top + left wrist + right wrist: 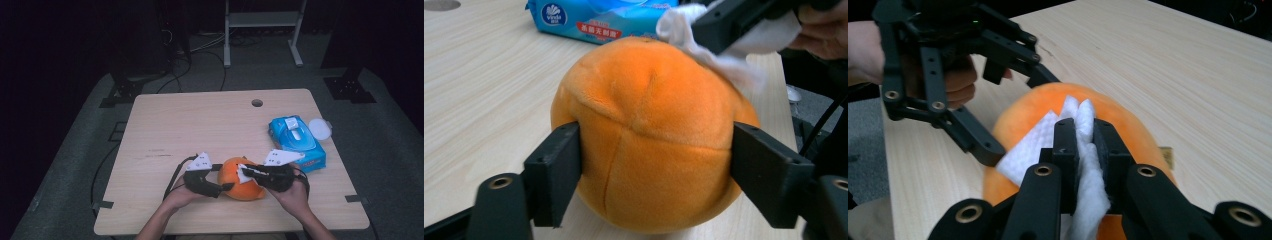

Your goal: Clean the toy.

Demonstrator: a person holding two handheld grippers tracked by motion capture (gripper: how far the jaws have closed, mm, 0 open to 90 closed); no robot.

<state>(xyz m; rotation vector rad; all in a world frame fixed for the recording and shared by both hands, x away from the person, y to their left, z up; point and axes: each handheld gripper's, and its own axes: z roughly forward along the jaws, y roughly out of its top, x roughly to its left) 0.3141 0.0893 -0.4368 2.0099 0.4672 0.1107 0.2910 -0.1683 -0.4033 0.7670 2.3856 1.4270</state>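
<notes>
Wood table point(200, 125), blue wipes pack point(296, 141), grey carpet floor point(75, 165), dark room

**Plush, paper, plastic and pale wood**

The orange ball point(649, 135) is covered in short, matt plush, stitched along visible seams. A white wipe point(1083, 150) of soft, fibrous paper or cloth is seen pressed against it. Both the left tool point(654, 160) and the right tool point(1085, 145) are made of matt black plastic with metal rivets. The surface point(200, 125) is finished in smooth, light wood grain. The blue pack point(297, 142) is wrapped in glossy film.
</notes>
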